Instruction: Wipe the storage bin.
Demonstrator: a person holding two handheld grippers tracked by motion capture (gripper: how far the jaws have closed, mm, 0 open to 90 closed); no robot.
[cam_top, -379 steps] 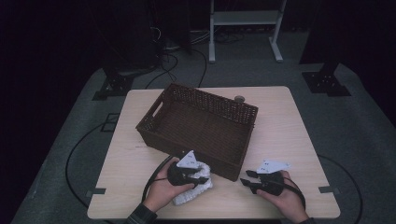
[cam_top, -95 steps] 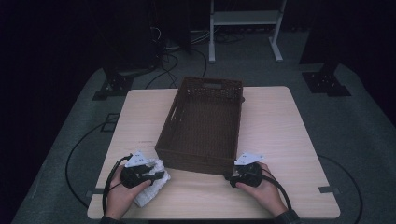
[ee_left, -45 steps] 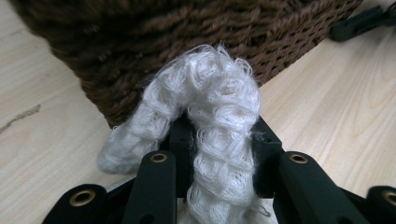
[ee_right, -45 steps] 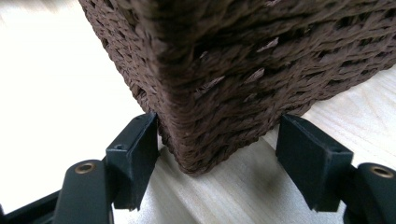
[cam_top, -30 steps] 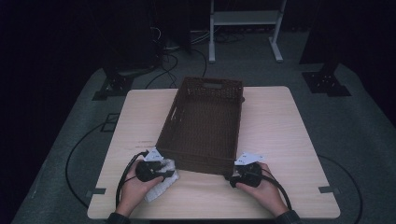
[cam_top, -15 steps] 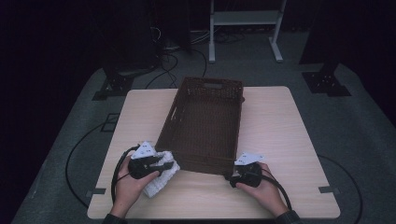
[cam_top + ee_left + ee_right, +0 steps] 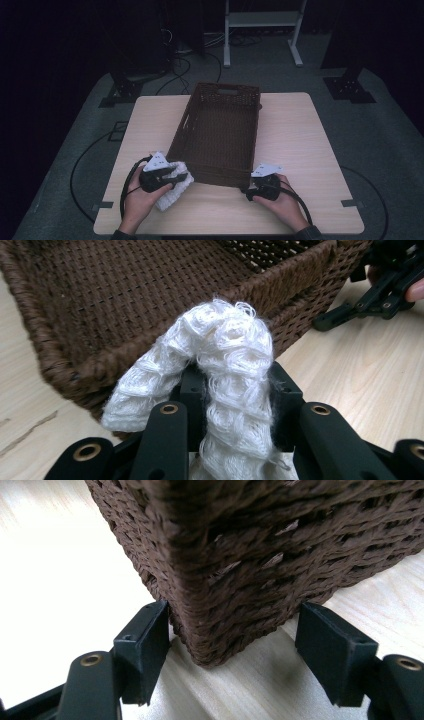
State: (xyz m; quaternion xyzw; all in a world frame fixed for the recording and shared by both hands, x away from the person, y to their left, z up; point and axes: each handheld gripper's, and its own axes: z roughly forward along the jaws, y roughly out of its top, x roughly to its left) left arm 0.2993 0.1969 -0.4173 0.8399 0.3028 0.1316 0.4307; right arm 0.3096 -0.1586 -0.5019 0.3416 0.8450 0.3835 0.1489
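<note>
A white knitted cloth point(image 7: 175, 192) hangs from my left gripper point(image 7: 175, 175), which is shut on it just off the near left corner of a dark brown wicker basket point(image 7: 181, 130). In the left gripper view the cloth point(image 7: 225, 350) bulges up between the jaws of the left gripper point(image 7: 235, 390), with the basket's wall point(image 7: 100, 300) right behind. My right gripper point(image 7: 248, 192) rests on the table at the basket's near right corner. Its jaws stand open around that corner of the basket point(image 7: 260, 555) in the right gripper view point(image 7: 239, 647).
The basket holds nothing and lies lengthwise down the middle of the light wooden table point(image 7: 300, 130). Bare tabletop lies on both sides of it. Cables trail off the table's near edge. The right gripper point(image 7: 350, 310) also shows in the left gripper view.
My left gripper has lifted the cloth off the table and drawn slightly left. The right gripper and the basket have stayed put.
</note>
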